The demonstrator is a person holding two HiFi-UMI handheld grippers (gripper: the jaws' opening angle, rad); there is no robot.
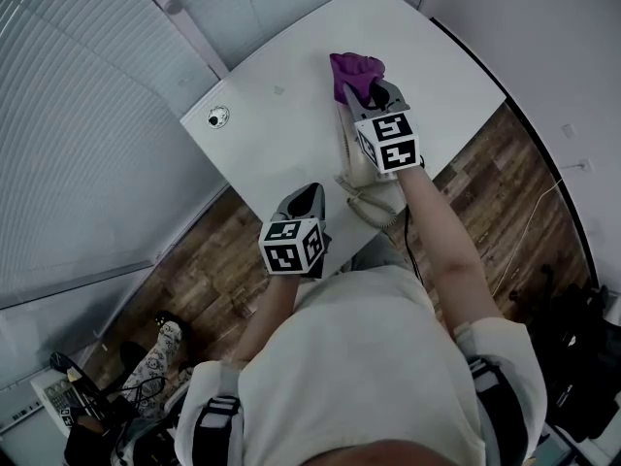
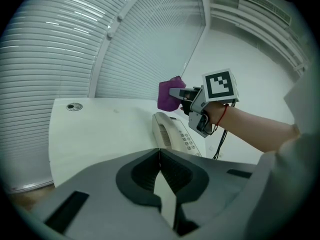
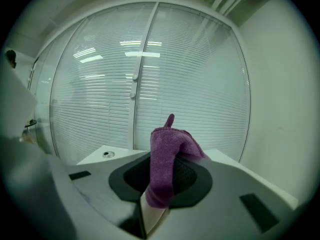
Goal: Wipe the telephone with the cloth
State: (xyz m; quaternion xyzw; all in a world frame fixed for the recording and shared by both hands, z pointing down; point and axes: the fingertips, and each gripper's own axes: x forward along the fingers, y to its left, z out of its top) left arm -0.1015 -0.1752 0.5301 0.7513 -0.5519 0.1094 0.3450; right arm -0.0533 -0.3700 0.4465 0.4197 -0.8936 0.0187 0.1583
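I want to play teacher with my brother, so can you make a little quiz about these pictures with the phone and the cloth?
1. Pick one: the cloth pinched in the right gripper is A green, B purple, C yellow.
2. True or false: the left gripper is shut on the telephone.
3. Fill in: the telephone stands on a white ___.

Key
1. B.
2. False: its jaws are shut with nothing between them, short of the telephone.
3. table.
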